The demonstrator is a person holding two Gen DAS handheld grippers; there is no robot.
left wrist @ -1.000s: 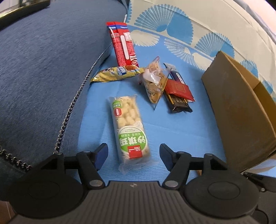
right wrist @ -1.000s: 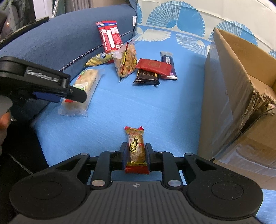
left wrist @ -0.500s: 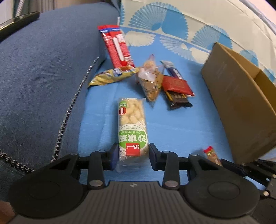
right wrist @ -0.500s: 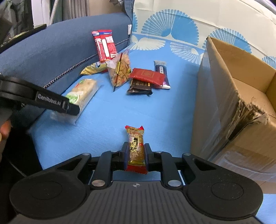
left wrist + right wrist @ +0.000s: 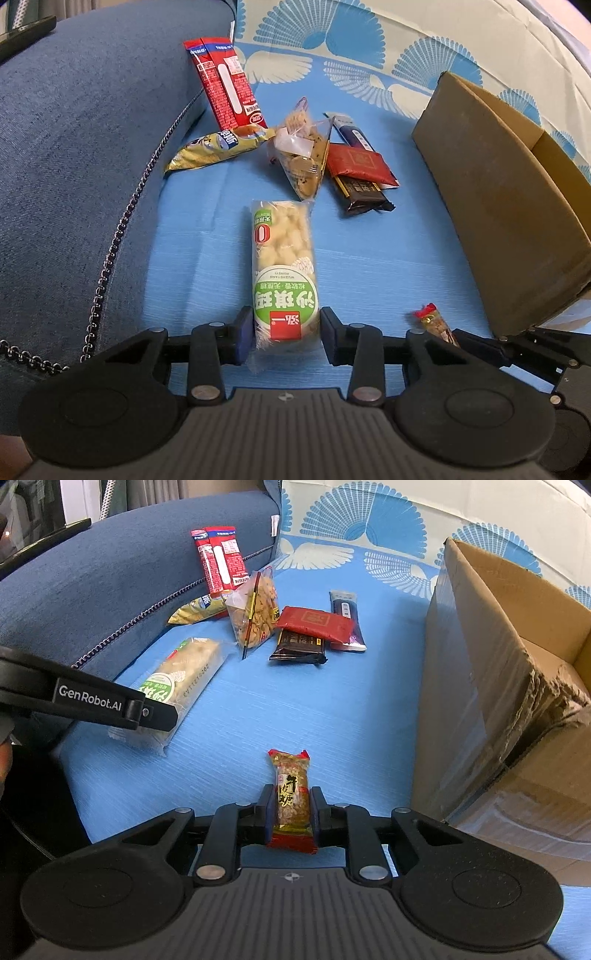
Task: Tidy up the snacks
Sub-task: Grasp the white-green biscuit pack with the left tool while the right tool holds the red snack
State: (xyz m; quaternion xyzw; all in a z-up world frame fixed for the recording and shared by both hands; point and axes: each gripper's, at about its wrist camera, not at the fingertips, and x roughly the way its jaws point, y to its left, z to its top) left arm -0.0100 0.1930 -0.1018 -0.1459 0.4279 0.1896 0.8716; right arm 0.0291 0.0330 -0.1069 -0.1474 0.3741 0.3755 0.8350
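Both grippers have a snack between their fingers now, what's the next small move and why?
Probably lift the right gripper, shut on the peanut candy, toward the open cardboard box beside it. The left gripper is opening slightly around the rice puff bar, its hold looks unsettled.

Green-label puffed snack bar (image 5: 282, 273): long clear pack, lies lengthwise on the blue sheet, near end between the left tongs (image 5: 283, 334), pads against its sides. Small red-and-gold candy pack (image 5: 291, 799): pinched at mid-body in the right tongs (image 5: 289, 814), pointing away. Farther back, a cluster: red twin-stick pack (image 5: 225, 86) leaning on the sofa arm, yellow pouch (image 5: 218, 149) flat below it, clear cookie bag (image 5: 304, 155) standing on edge, red flat pack (image 5: 360, 164) overlapping a dark chocolate bar (image 5: 364, 194), navy bar (image 5: 351, 133) behind. Open cardboard box (image 5: 495, 672) on the right, well apart from the cluster.
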